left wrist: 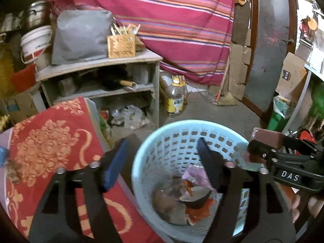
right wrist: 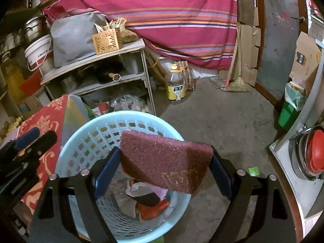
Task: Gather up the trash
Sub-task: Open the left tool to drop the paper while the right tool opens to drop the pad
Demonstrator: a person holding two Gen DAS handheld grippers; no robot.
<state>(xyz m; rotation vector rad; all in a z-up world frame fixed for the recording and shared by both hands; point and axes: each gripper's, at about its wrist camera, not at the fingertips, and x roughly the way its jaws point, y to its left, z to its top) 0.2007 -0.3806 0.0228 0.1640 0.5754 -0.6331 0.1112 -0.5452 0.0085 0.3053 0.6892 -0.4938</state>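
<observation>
Directly above the pale blue basket (right wrist: 81, 141), the right gripper (right wrist: 164, 174) held a maroon scouring pad (right wrist: 164, 160) — clamped by its two short ends between the blue fingers (right wrist: 105, 174), its long axis running left to right across the gap. The pad hung tilted, its far edge higher, and in the right wrist view it sat over the right half of the basket's mouth, with its right end close to the rim or just past it; we could not tell which.

The basket already held crumpled wrappers (left wrist: 192, 182) and other scraps, and it stood on the concrete floor (right wrist: 222, 121) just right of a red patterned cloth (left wrist: 50, 151). We judged that letting go was the move at hand, and that it turned on the pad lying inside the rim rather than over it — a small shift to the left looked safer to us.

Our left gripper (left wrist: 162, 162) hung spread apart and held nothing, one finger over the red cloth and the other over the basket's mouth. It was near the basket too, but the right one carried the load. In the left wrist view the pad showed just right of the basket, end on.

Room was open to the right, where the floor lay bare; the shelf unit (right wrist: 105, 77) and an oil bottle (right wrist: 175, 85) stood farther off.
</observation>
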